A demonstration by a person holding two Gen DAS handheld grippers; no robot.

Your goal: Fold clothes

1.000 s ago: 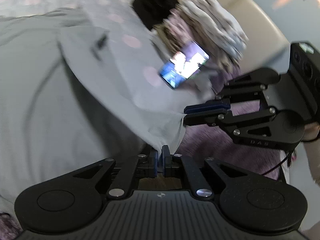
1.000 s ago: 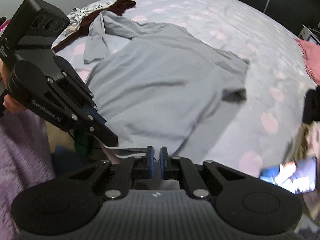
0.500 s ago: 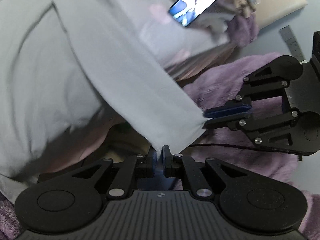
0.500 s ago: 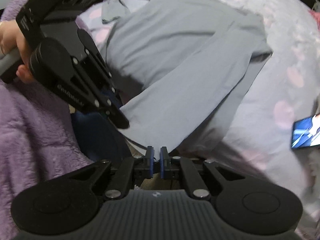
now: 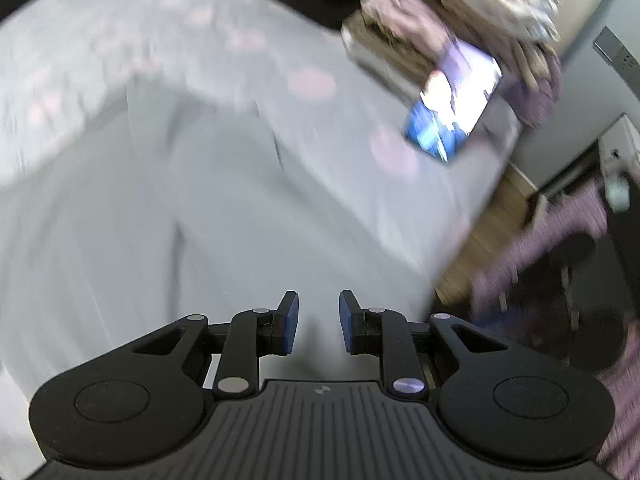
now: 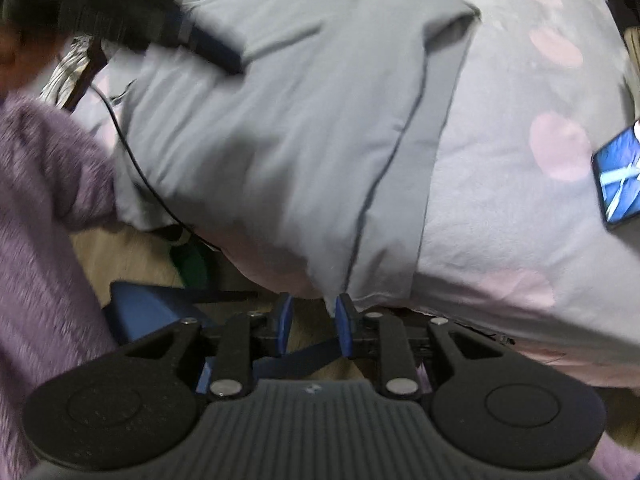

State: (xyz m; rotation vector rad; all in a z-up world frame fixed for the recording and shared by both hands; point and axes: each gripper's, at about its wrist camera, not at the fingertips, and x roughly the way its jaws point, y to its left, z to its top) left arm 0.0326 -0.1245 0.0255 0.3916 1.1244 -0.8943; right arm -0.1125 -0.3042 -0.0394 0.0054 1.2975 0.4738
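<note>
On the bed (image 6: 520, 184), gray shirt (image 6: 280, 120) between two parted claws (image 6: 311, 326).

A bed (image 6: 520, 92) in a pale, pink-spotted cover fills the frame, with a grey shirt (image 6: 288, 120) spread across its left and a lit phone (image 6: 618, 184) at the right edge.
</note>
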